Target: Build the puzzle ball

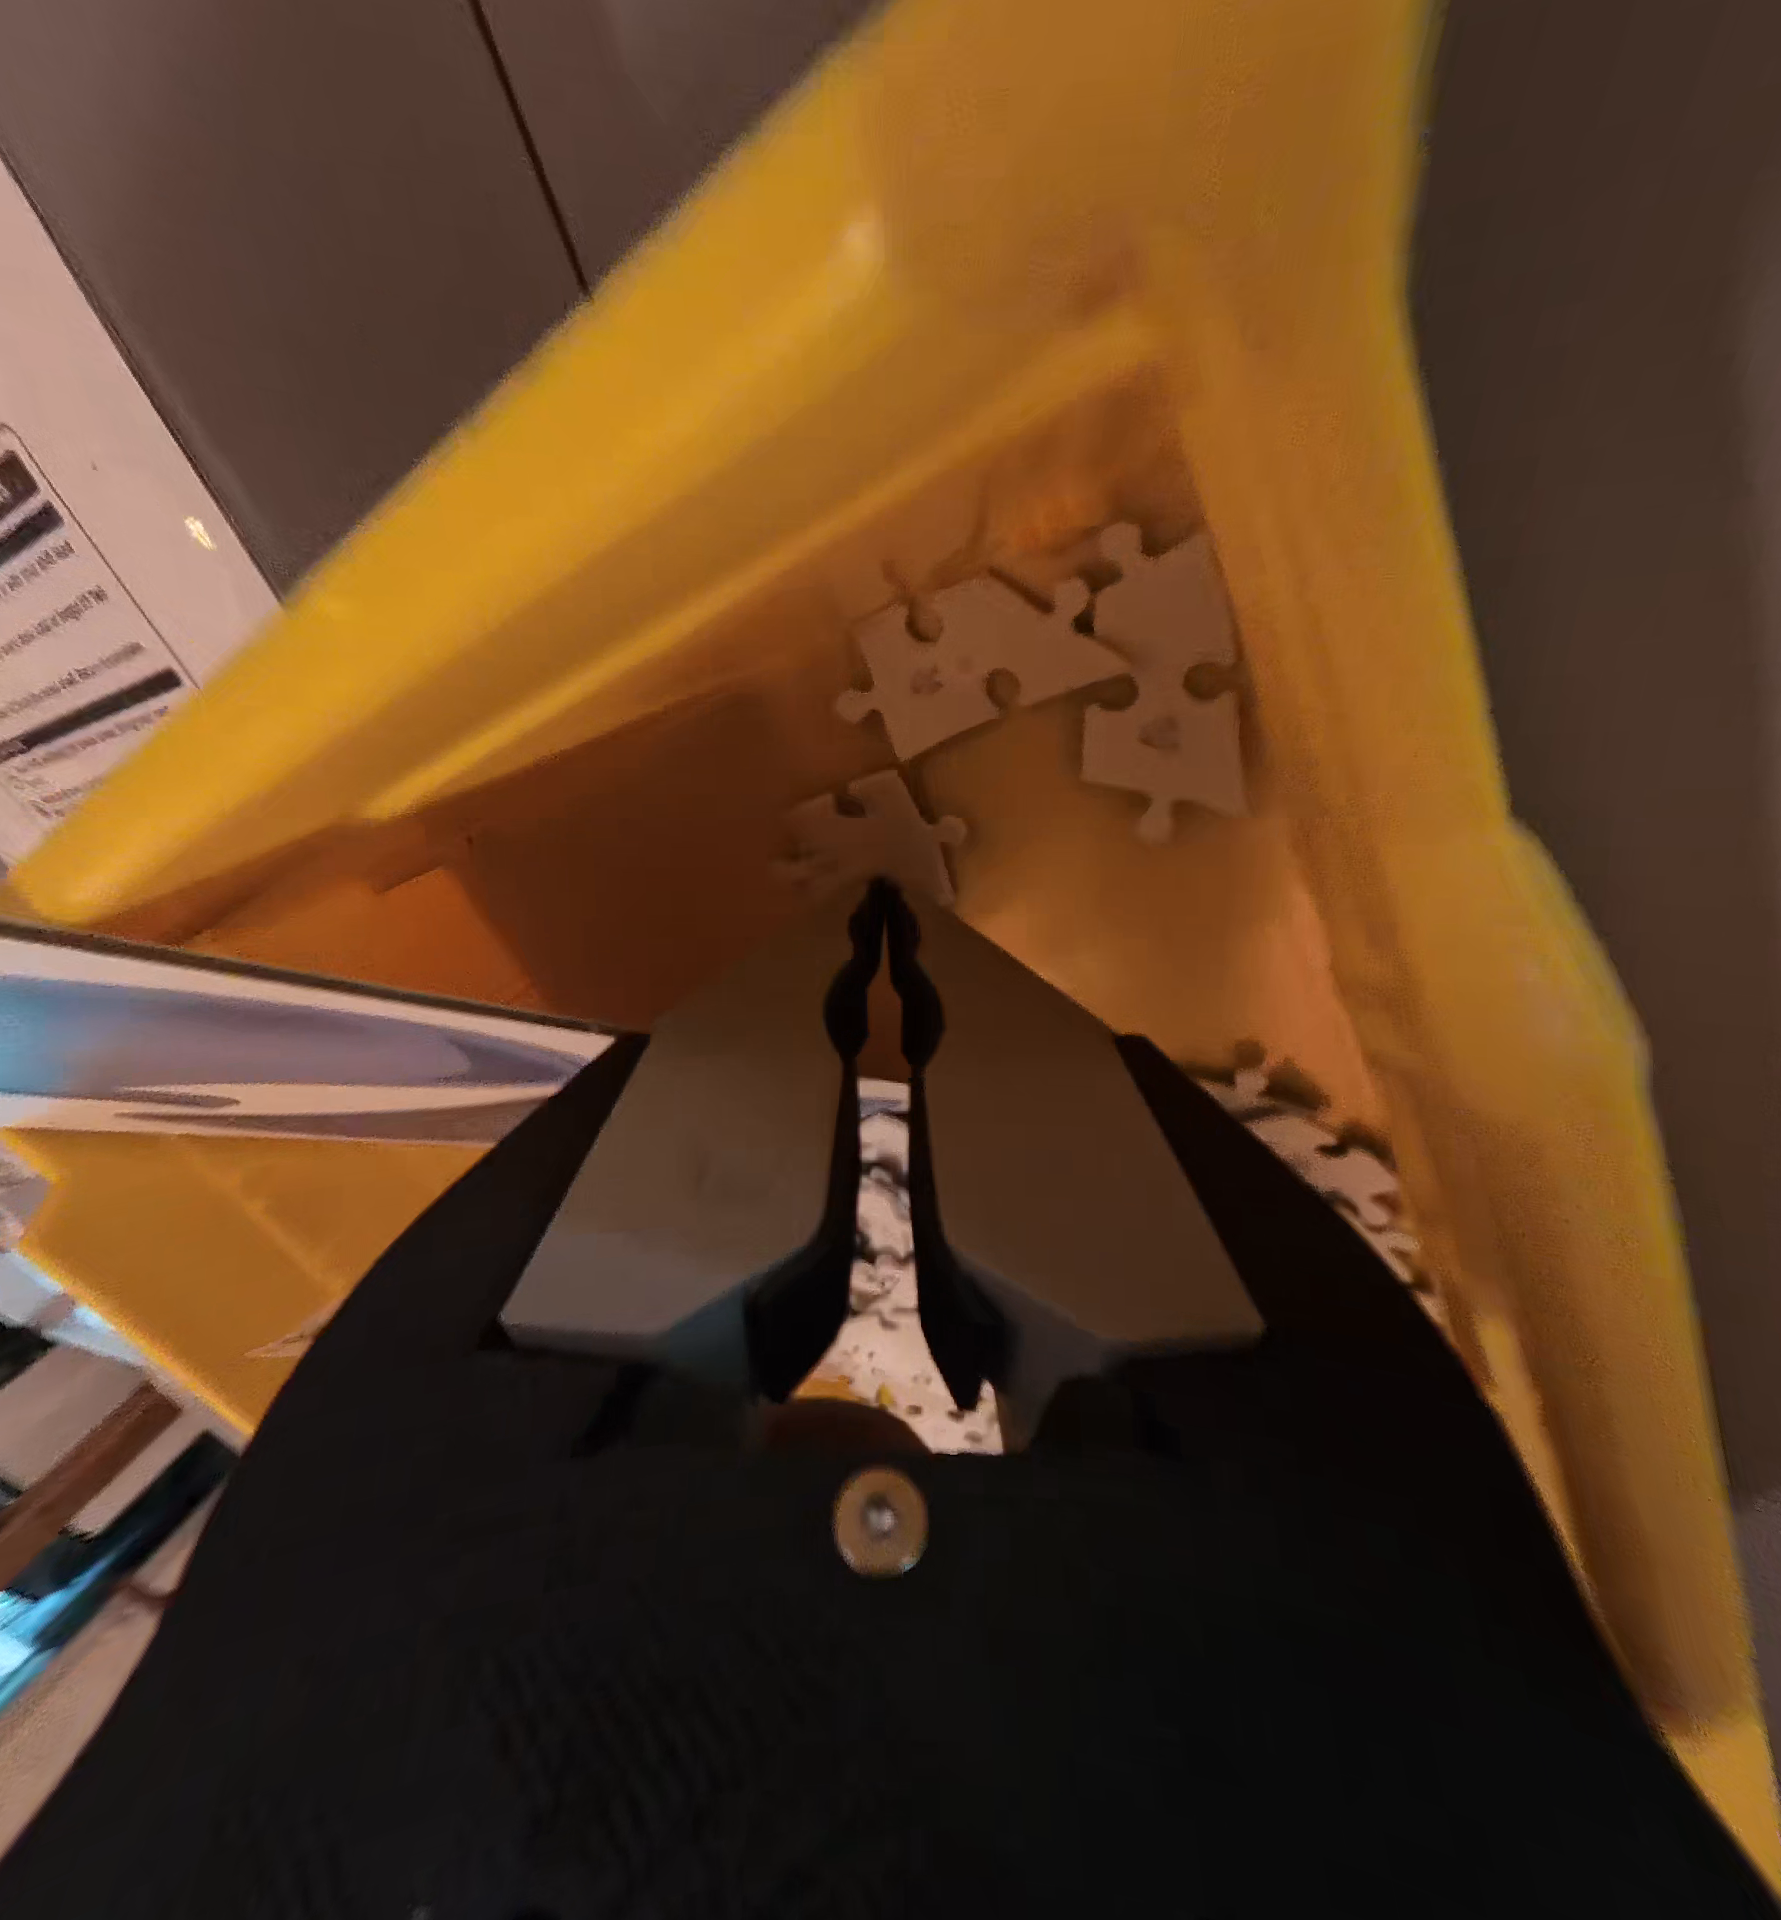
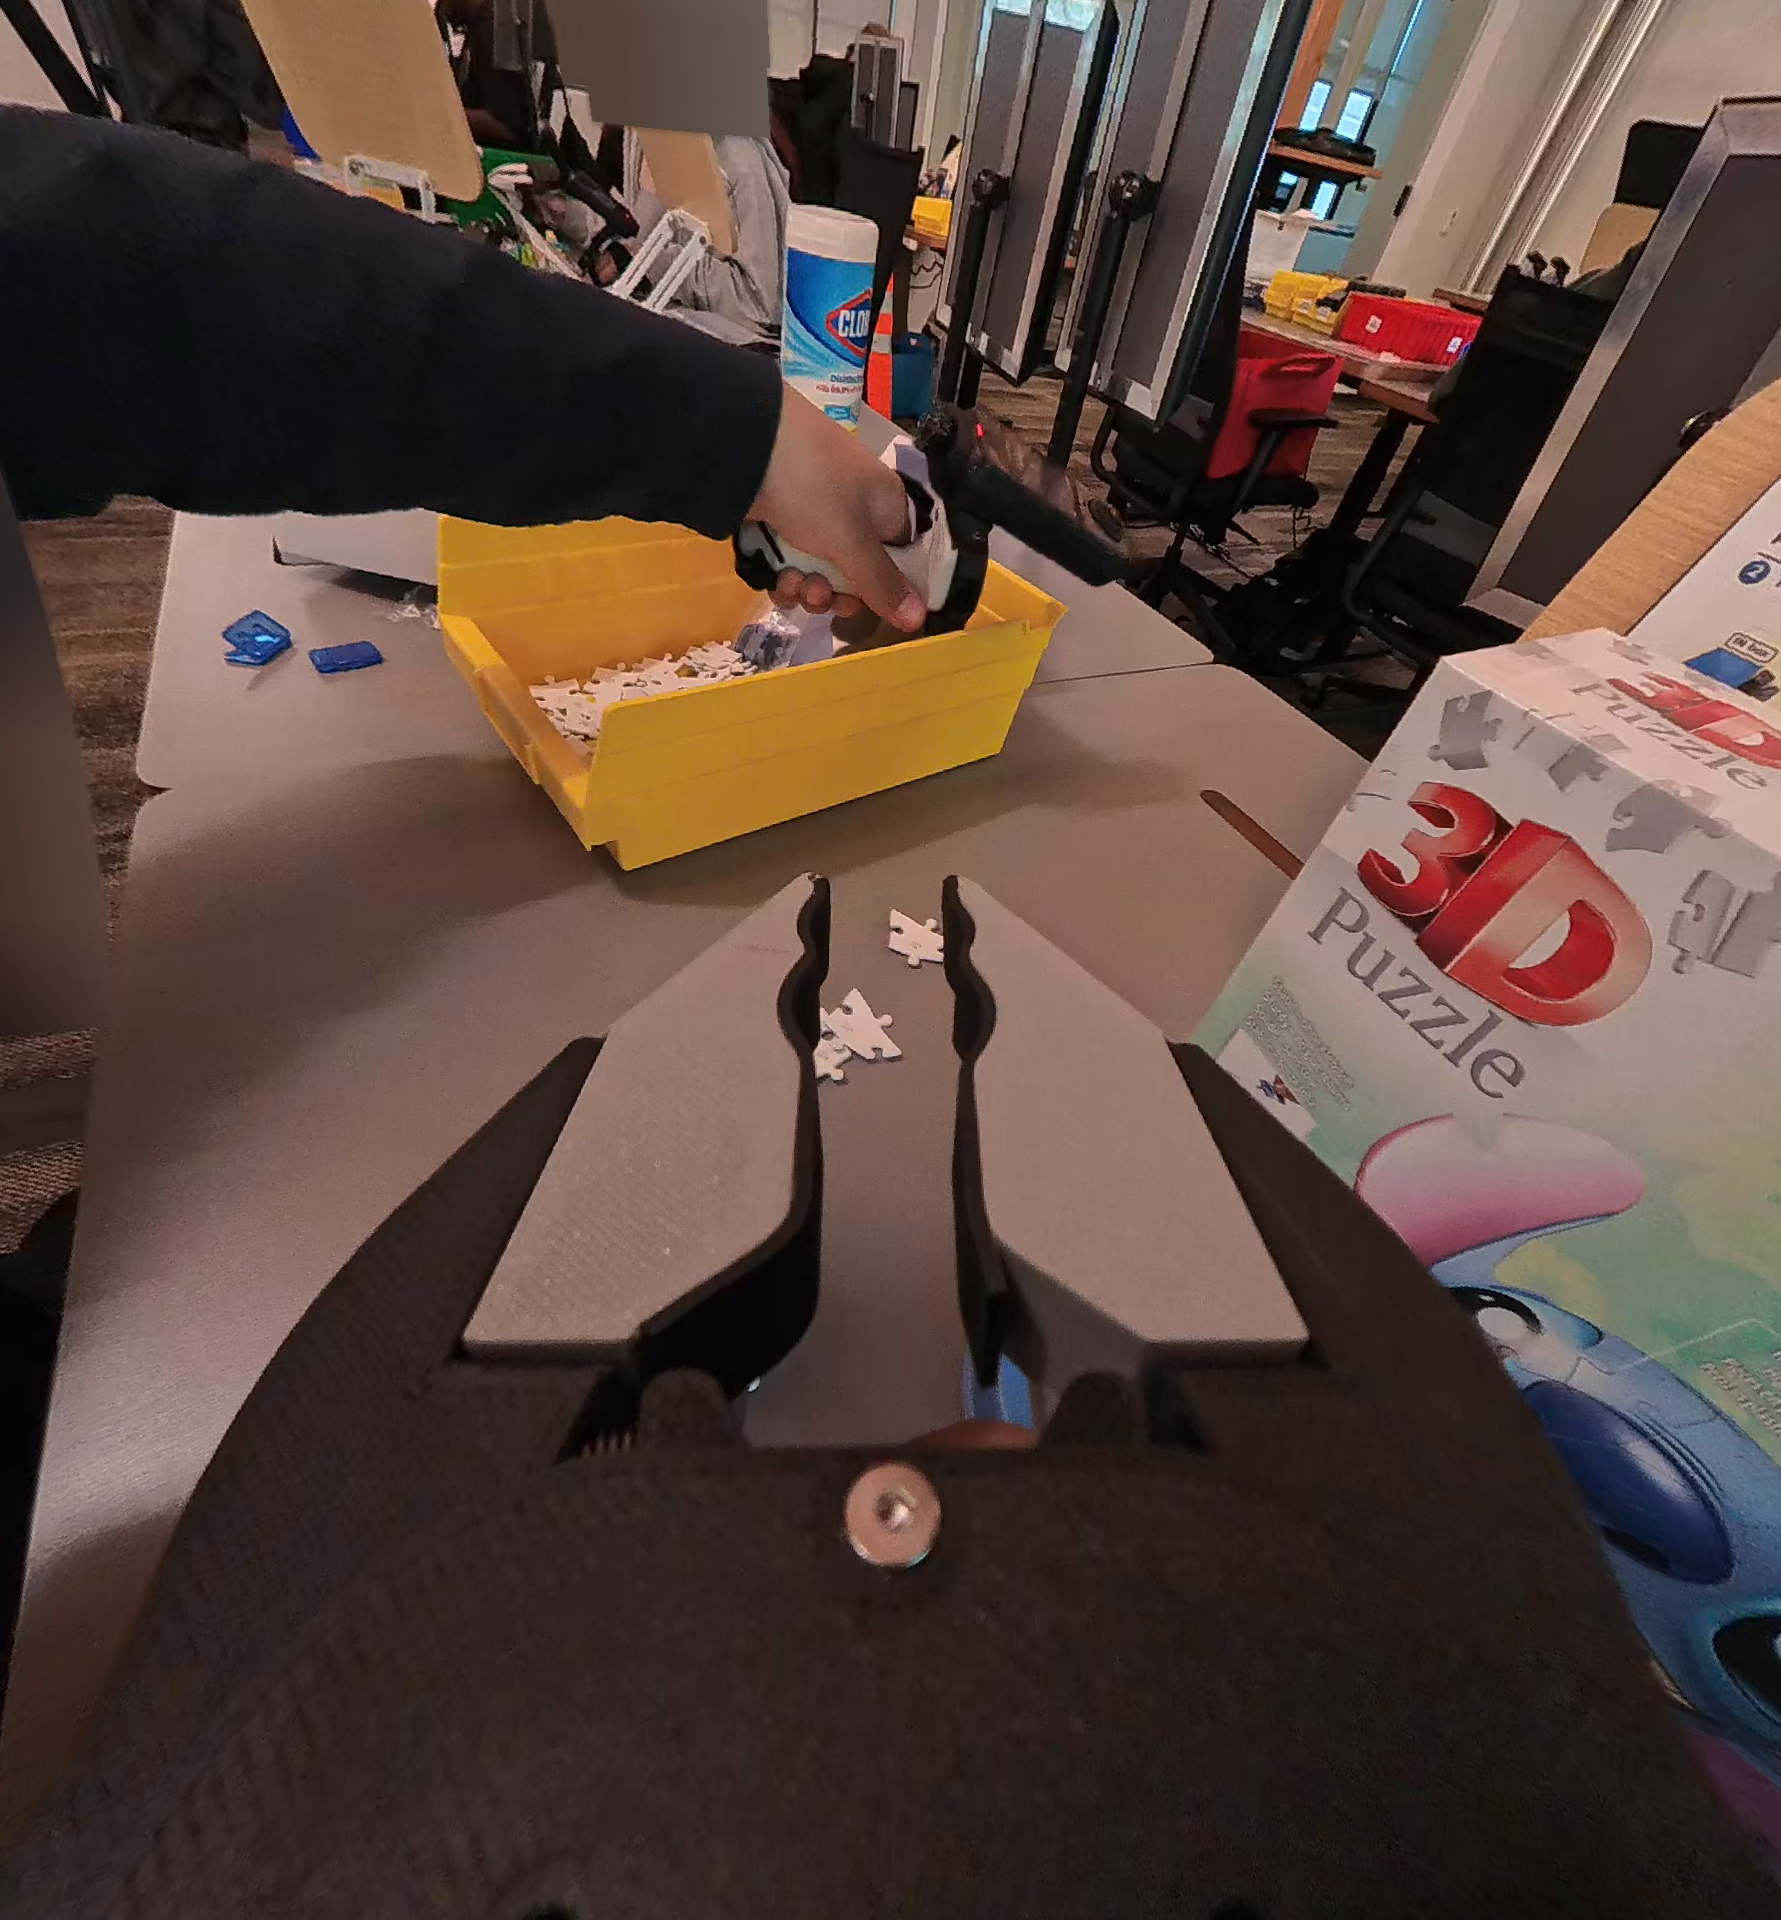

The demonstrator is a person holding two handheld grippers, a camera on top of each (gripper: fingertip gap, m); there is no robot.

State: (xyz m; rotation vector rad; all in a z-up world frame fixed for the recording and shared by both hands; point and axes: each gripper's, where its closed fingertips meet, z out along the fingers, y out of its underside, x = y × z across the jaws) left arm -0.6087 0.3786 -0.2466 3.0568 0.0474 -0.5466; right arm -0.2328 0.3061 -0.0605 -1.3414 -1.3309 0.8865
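My left gripper is down inside the yellow bin, near a corner. Its jaws are shut, and the tips pinch the near edge of a white puzzle piece. Two more white pieces lie just beyond it in the corner. In the right wrist view a hand holds the left gripper in the bin, which holds several white pieces. My right gripper is open and empty over the grey table. Loose white pieces lie on the table between its fingers, untouched.
The puzzle box stands at the right, close to my right gripper. Two blue plastic parts lie on the table at the far left. A wipes canister stands behind the bin. A dark sleeve reaches across from the left. Spacing between my two grippers at the tips: around 45 cm.
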